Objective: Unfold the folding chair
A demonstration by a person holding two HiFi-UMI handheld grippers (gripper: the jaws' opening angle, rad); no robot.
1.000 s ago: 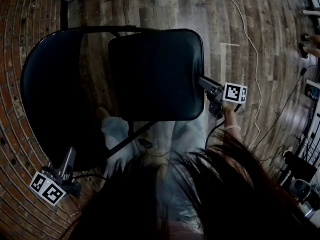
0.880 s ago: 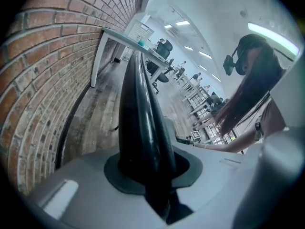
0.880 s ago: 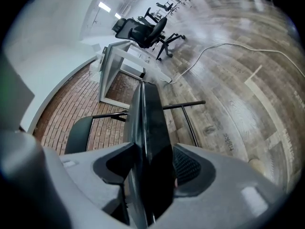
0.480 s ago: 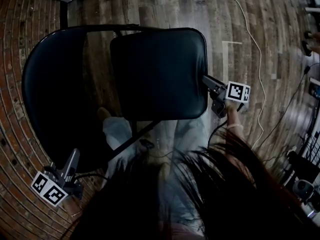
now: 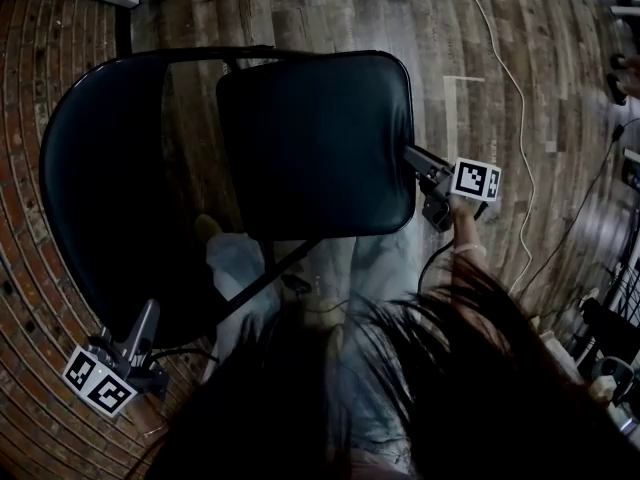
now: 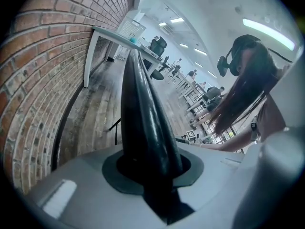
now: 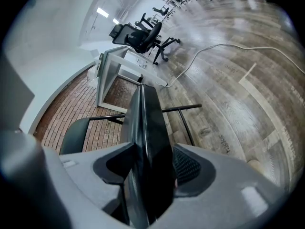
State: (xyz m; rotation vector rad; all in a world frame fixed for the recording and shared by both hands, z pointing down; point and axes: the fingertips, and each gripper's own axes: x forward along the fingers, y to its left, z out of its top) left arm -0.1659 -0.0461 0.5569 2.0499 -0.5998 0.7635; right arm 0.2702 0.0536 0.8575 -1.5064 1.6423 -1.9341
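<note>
**Folding chair (image 5: 232, 168) on the wooden floor (image 5: 470, 28), partly opened.**
Seat (image 5: 320, 138) edge pinched by the right gripper (image 5: 412, 158); backrest (image 5: 100, 198) rim pinched by the left gripper (image 5: 147, 315), whose jaws have just been opening. The seat is best pressed level while the backrest is steadied.

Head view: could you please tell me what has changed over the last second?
The seat, with the right gripper shut on its edge, has edged slightly toward the picture's right, away from the backrest. The left gripper has just been opening its jaws a little, with the backrest's rim between them. Otherwise nothing has visibly changed.
</note>
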